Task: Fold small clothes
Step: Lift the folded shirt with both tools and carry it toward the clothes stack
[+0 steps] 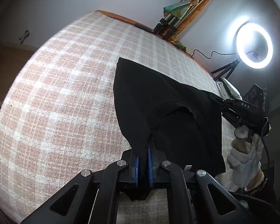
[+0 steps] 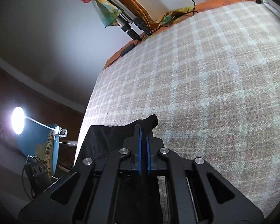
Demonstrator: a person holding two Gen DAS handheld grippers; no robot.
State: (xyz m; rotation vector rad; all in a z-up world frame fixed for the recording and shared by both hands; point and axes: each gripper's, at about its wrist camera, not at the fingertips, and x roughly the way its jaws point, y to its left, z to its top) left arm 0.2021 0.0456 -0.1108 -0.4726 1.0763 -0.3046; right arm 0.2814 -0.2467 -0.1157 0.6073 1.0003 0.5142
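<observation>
A small black shirt [image 1: 158, 97] hangs stretched between my two grippers above the pink-and-white checked blanket [image 1: 65, 93]. My left gripper [image 1: 144, 153] is shut on one shoulder of the shirt beside the neck opening. My right gripper [image 1: 217, 99] shows at the right of the left wrist view, shut on the other shoulder corner, held by a gloved hand [image 1: 246, 149]. In the right wrist view my right gripper [image 2: 143, 130] is shut on the black shirt [image 2: 106, 140], which hangs to the left and below.
The checked blanket [image 2: 205, 93] covers the bed. A lit ring light [image 1: 253, 45] on a tripod stands at the far right. A folded tripod with colourful cloth [image 1: 177, 9] leans at the bed's far edge. A lit lamp [image 2: 18, 120] and blue chair [image 2: 54, 149] stand beside the bed.
</observation>
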